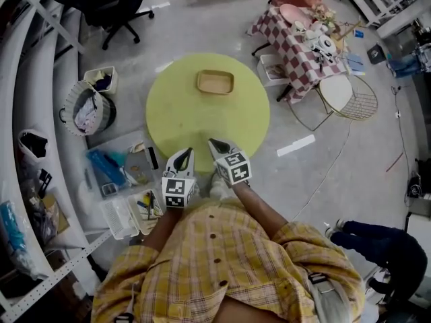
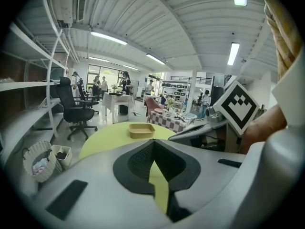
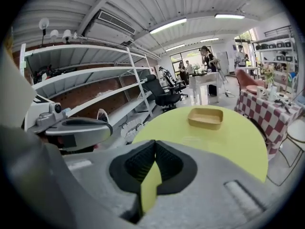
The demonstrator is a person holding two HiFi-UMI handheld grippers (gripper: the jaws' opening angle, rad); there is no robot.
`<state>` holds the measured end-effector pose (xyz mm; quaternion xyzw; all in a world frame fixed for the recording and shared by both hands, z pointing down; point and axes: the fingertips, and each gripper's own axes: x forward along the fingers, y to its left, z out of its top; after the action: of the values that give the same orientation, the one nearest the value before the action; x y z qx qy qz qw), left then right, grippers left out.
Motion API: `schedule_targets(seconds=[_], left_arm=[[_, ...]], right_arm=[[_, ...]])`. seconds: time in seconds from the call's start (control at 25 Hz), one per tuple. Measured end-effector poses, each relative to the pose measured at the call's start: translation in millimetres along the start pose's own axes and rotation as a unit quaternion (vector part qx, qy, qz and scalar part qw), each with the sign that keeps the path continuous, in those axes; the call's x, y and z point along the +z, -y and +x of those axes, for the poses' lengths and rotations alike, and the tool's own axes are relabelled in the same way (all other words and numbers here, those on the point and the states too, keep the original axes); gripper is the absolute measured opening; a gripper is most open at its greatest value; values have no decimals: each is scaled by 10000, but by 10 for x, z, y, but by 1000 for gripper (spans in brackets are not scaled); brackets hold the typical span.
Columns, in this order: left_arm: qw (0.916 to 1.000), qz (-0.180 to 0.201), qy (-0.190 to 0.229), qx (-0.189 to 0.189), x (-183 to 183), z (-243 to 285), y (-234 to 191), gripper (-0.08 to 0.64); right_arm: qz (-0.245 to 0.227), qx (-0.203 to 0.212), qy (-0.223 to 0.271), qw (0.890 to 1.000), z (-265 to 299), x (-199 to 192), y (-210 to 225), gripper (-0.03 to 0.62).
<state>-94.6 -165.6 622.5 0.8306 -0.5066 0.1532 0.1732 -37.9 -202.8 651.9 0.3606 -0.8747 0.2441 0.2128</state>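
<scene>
Tray: shallow, tan, rectangular, on the far half of the round yellow-green table.
Left gripper: jaws together tip to tip, over the table's near edge, well apart from the tray.
Right gripper: jaws likewise closed, just beside the left one.
Cubes: black-and-white square markers.
Right of table: checked-cloth table.
Left of table: laundry basket.
</scene>
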Motion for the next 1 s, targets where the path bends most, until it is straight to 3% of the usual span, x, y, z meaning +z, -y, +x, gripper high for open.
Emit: schedule_targets(seconds=[0.84, 1.0], left_arm=[[9994, -207, -151, 234, -114, 102, -143, 6], [9992, -235, -184, 262, -159, 98, -155, 6]], right_arm=[[68, -110, -602, 9981, 694, -286, 285, 3], [145, -147, -790, 9967, 815, -392, 355, 44]])
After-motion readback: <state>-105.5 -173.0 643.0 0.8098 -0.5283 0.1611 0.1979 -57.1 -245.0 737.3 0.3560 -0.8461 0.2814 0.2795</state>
